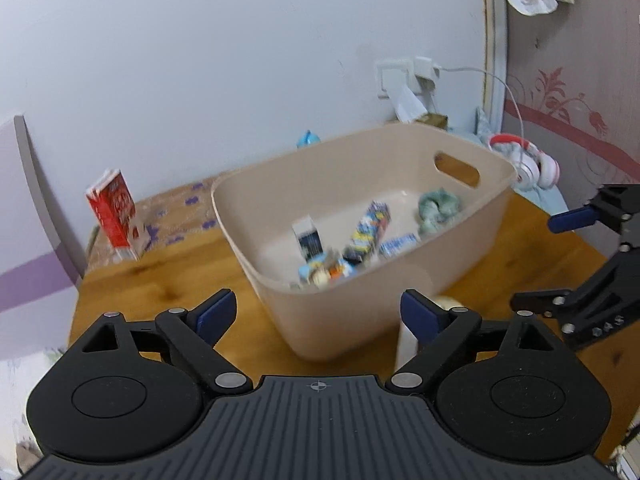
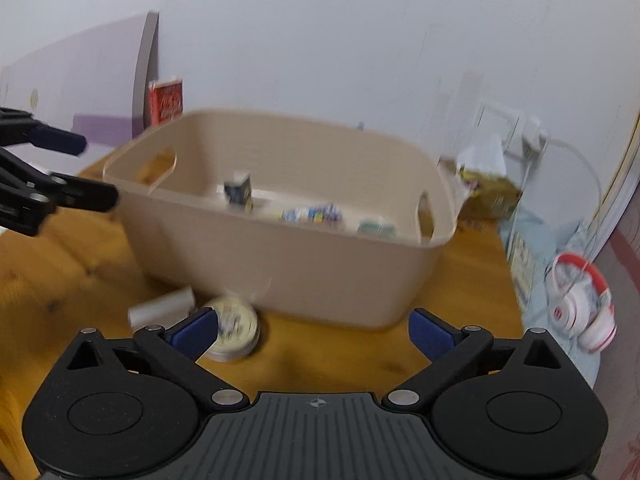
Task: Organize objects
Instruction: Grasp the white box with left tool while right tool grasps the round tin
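A beige plastic tub [image 1: 320, 320] [image 2: 304, 276] stands on the wooden table [image 1: 160, 292]. Inside lie several small cartons and packets [image 1: 368, 228] [image 2: 310, 213] and a green cloth bundle [image 1: 438, 208]. A round tin [image 2: 236, 326] and a white cylinder [image 2: 162, 306] lie on the table in front of the tub. A red carton [image 1: 114, 212] [image 2: 166, 100] stands at the far left. My left gripper [image 1: 318, 316] is open and empty, just before the tub. My right gripper [image 2: 312, 330] is open and empty, above the table beside the tin.
White and red headphones [image 2: 582, 304] [image 1: 528, 158] lie on a pale blue cloth at the right. A wall socket with a charger and cable [image 1: 404, 76] sits behind the tub. A yellow box [image 2: 488, 196] stands at the back right.
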A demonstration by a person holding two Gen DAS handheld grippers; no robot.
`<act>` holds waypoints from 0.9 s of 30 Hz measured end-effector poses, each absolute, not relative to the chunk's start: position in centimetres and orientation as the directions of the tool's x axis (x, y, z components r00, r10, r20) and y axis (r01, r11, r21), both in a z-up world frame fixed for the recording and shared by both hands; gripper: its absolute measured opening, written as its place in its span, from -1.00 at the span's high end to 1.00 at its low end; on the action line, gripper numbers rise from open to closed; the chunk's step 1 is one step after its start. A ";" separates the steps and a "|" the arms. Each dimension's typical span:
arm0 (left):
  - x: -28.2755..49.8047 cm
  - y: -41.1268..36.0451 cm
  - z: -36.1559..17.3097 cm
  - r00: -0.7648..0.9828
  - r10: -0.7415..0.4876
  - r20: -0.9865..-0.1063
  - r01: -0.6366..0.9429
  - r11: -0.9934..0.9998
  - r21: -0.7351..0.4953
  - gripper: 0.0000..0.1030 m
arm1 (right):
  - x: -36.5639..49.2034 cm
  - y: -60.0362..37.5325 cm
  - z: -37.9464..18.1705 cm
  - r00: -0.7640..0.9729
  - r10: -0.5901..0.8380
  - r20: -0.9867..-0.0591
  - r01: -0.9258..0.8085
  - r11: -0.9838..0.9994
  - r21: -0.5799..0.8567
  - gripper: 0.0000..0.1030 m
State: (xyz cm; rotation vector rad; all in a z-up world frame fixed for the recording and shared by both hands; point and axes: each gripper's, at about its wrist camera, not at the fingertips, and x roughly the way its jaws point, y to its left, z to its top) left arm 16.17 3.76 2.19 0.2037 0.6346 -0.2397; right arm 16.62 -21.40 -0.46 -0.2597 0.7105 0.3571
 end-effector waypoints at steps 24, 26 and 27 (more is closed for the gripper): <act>18.2 -0.5 -8.0 0.698 -0.125 -0.706 0.251 0.965 0.077 -0.67 | 16.6 -20.0 -7.5 0.593 0.242 -0.768 -0.435 0.899 -0.052 -1.00; 18.5 -0.3 -8.1 0.705 -0.112 -0.701 0.220 0.973 0.066 -0.62 | 17.0 -19.9 -7.6 0.594 0.257 -0.762 -0.430 0.902 -0.032 -1.00; 18.6 -0.1 -8.1 0.705 -0.109 -0.701 0.205 0.977 0.054 -0.59 | 17.2 -19.8 -7.9 0.595 0.267 -0.758 -0.429 0.903 -0.018 -1.00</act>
